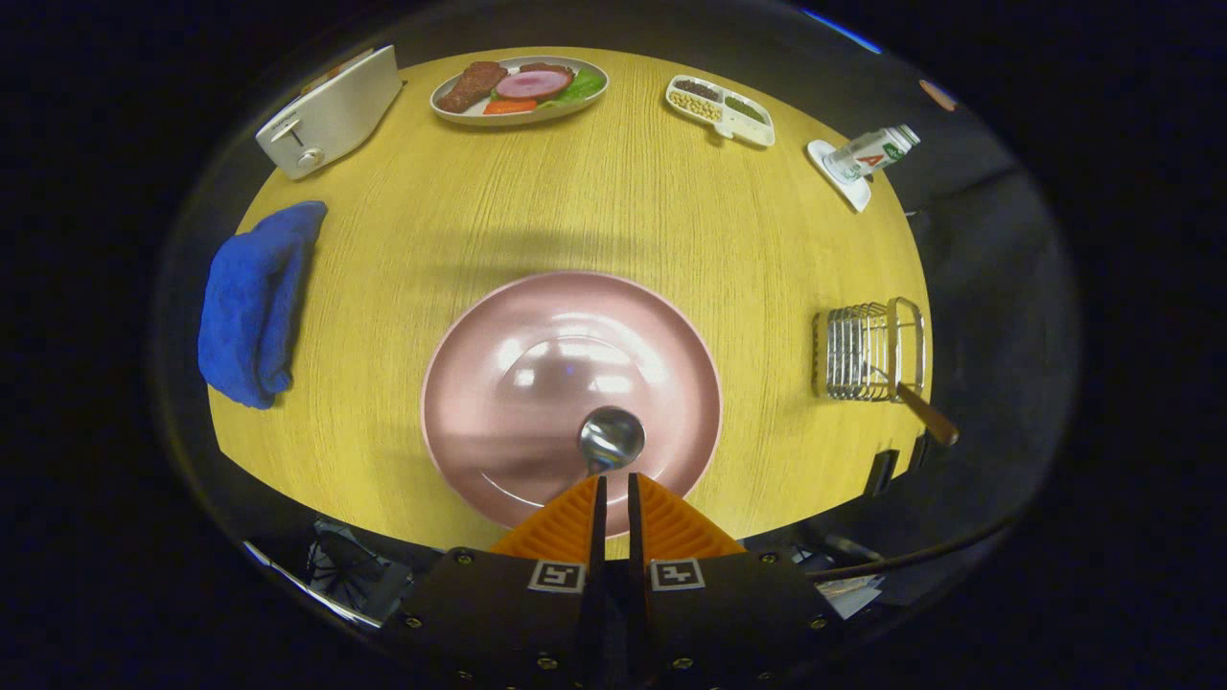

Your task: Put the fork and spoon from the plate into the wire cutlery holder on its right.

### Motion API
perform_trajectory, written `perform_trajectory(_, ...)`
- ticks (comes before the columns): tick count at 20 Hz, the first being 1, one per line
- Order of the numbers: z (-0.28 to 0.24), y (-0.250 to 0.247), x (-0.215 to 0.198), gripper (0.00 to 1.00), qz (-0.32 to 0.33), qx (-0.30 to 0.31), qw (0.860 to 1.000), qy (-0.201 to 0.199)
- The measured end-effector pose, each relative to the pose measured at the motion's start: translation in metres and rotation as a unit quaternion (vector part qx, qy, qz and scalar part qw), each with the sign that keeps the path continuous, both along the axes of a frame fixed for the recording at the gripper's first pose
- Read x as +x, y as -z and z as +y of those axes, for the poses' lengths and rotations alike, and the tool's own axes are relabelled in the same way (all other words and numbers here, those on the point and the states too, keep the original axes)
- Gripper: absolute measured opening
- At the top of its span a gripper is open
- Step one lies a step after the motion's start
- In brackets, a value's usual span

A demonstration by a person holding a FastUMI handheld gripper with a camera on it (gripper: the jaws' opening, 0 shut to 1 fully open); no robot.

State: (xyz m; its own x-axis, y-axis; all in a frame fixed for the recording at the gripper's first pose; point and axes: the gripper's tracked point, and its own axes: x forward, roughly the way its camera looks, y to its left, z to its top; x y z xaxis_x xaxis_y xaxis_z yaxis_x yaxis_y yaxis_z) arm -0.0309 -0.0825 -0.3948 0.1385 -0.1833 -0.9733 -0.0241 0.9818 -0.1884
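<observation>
1. The round wooden table (575, 220) carries everything in view.
2. The pink plate (498, 383) sits just ahead of the fingers.
3. A blue cloth (251, 305) lies left of the plate, with a white toaster (331, 113) beyond it.
4. A platter of food (520, 88), a divided tray (721, 109) and a bottle (870, 151) line the far edge.
5. The wire cutlery holder (868, 350) stands right of the plate, a wooden-handled utensil (925, 412) leaning out of it.
6. The gripper (613, 494) is nearly closed, its fingers pinching the spoon (611, 438) by the handle, bowl over the plate.
</observation>
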Motion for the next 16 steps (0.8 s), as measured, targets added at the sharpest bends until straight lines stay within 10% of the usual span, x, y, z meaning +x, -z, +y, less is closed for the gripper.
perform_trajectory(16,0.019,0.040,-0.014,0.17,0.009,0.059,0.995,0.083)
